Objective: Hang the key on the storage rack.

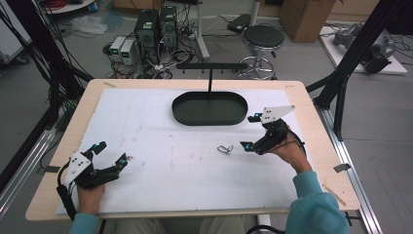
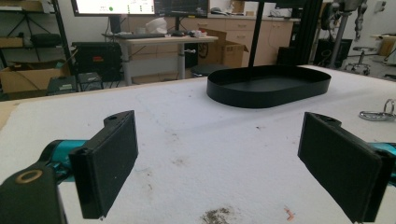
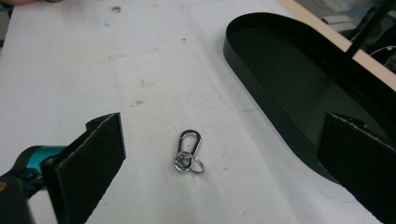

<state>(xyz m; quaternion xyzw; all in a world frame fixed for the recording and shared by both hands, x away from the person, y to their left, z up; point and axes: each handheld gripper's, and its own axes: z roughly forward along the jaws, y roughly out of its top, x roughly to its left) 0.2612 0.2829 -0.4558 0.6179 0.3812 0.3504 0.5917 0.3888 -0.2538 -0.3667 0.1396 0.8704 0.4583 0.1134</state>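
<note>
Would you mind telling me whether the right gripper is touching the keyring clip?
Apart. In the right gripper view, the clip lies on the mat between the open right gripper, with white mat showing either side.

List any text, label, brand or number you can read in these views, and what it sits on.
None can be read.
Monitor behind the table: lit window with marks, too small and blurred to read.
Keyring clip between the open right tool jaws: no marking visible.
Black tray: no label.
Left tool, open: pads plain black.
Boxes on the floor: any labels too small to read.
</note>
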